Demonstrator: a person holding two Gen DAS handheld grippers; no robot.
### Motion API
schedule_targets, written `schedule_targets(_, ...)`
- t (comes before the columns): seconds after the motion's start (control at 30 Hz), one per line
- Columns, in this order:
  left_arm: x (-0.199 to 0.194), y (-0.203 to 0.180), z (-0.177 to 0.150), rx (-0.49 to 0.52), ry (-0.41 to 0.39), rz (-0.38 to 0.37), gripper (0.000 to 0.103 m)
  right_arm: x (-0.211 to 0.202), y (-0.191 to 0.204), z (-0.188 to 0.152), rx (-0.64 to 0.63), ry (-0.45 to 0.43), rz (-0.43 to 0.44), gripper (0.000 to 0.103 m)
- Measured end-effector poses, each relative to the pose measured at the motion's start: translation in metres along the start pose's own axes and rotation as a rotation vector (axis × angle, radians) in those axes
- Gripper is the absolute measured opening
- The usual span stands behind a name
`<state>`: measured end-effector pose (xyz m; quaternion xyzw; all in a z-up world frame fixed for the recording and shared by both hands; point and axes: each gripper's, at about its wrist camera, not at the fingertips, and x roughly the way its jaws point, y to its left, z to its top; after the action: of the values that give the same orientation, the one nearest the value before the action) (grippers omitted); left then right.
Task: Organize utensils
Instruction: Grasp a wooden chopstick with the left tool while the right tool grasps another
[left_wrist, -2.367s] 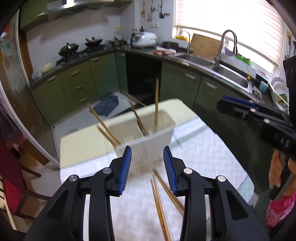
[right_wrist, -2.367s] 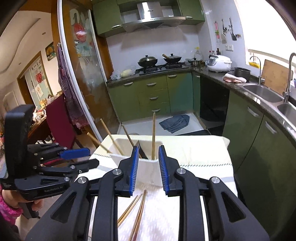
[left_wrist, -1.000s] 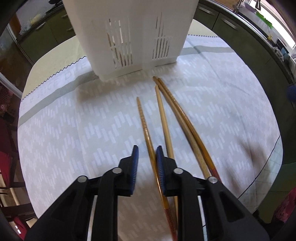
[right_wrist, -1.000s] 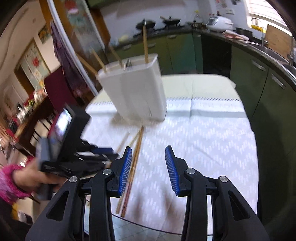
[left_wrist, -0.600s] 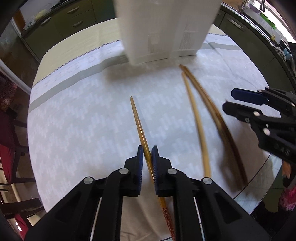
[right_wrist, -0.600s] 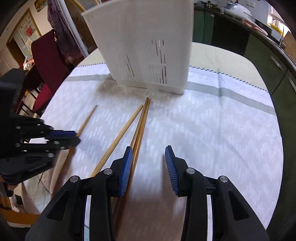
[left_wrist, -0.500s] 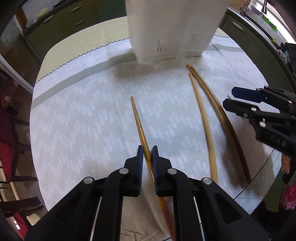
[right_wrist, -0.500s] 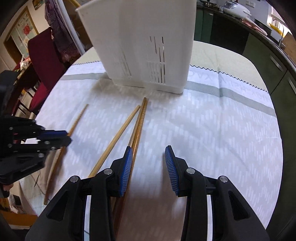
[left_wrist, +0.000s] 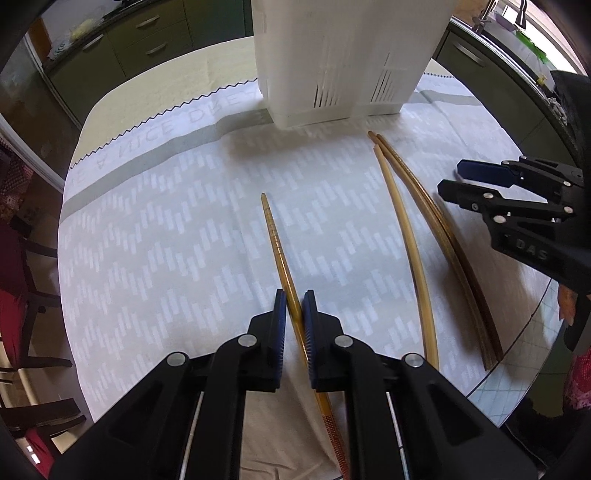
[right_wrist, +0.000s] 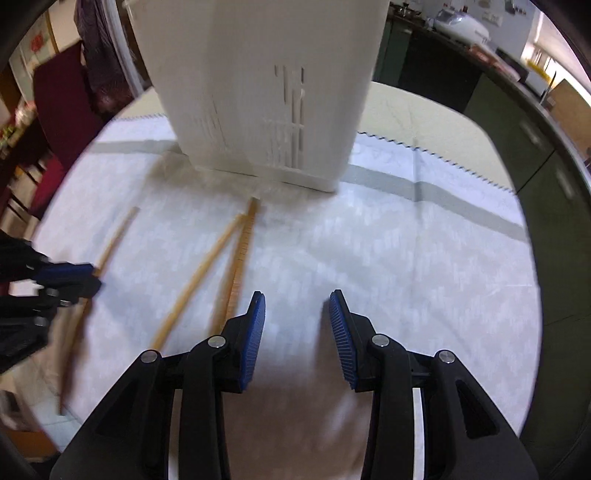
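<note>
1. The left gripper (left_wrist: 294, 312) is pinched almost shut on one chopstick (left_wrist: 275, 242). Its blue pads press the shaft from both sides, nearer the thick patterned end than the tip.
2. That chopstick runs forward from the jaws, along the gripper's own line. Its thin tip points toward the holder (left_wrist: 351, 55), which stands straight ahead at the far side of the cloth (left_wrist: 147, 240). Whether the tip is off the cloth I cannot tell.
3. The move that follows is probably a lift and a tilt to stand the chopstick in the holder. The left gripper already has it, so it is the one to carry.
4. Three more chopsticks (left_wrist: 413, 236) lie to the right of the held one, roughly parallel, tips near the holder's foot.
5. The right gripper (right_wrist: 297, 325) is wide open and holds nothing.
6. From the right gripper the loose chopsticks lie ahead and to its left, just beside its left finger, long axes toward the holder. It is the nearer hand for them.
</note>
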<state>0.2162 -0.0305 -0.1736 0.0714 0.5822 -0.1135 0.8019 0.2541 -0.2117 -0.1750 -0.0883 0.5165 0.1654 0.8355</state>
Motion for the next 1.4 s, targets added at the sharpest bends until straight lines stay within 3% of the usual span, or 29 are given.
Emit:
schedule_targets(0.17, -0.001, 0.001, -0.002, 0.004, -0.004, 0.004, 0.010, 0.003, 0.007, 0.005, -0.012, 0.003, 0.030, 0.038)
schedule_targets(0.33, -0.002, -0.002, -0.003, 0.004, -0.008, -0.002, 0.010, 0.006, 0.013, 0.012, -0.018, 0.004, -0.011, 0.038)
schedule_targets(0.47, -0.002, -0.001, -0.003, 0.005, -0.009, -0.004, 0.010, 0.004, 0.013, 0.013, 0.005, 0.003, 0.039, 0.038)
schedule_targets(0.87, -0.003, 0.004, -0.003, -0.014, -0.009, -0.026, 0.010, 0.010, 0.014, 0.015, 0.005, 0.034, 0.006, 0.037)
schedule_targets(1.2, -0.005, 0.019, -0.002, -0.113, 0.012, -0.080, 0.010, 0.021, 0.034, 0.022, -0.059, 0.038, -0.027, 0.019)
schedule_targets(1.4, -0.004, 0.015, 0.000, -0.120, 0.023, -0.092, 0.010, 0.018, 0.020, 0.019, -0.031, 0.064, 0.023, 0.011)
